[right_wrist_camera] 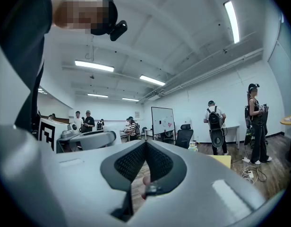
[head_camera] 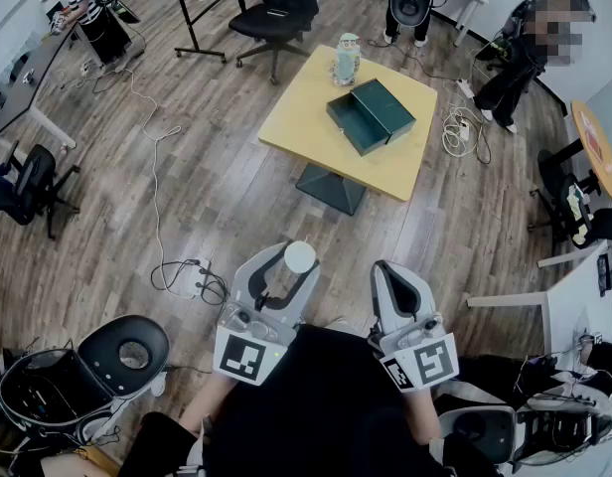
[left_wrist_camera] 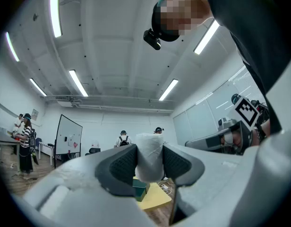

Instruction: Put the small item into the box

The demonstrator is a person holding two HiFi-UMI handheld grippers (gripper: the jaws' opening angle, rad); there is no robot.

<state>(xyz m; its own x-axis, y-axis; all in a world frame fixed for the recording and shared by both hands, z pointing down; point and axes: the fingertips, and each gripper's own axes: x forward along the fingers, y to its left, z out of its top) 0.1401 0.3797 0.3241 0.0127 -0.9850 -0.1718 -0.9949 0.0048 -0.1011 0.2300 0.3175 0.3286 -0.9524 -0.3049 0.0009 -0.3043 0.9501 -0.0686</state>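
Observation:
My left gripper [head_camera: 294,266] is shut on a small white cylinder [head_camera: 299,256], held upright close to my body; in the left gripper view the cylinder [left_wrist_camera: 149,157] sits squeezed between the two dark pads [left_wrist_camera: 123,165]. My right gripper [head_camera: 393,278] is beside it, shut with nothing between its jaws, whose pads [right_wrist_camera: 135,161] meet in the right gripper view. The dark green box [head_camera: 371,115] lies open on the yellow table [head_camera: 316,87] well ahead of both grippers, and shows small and low as the box [left_wrist_camera: 141,189] in the left gripper view.
A pale jar-like object [head_camera: 346,59] stands on the table's far side. A black office chair [head_camera: 278,13] is behind the table. Cables [head_camera: 157,207] trail over the wooden floor. Stools [head_camera: 123,353] stand at my left. People stand at the room's edges.

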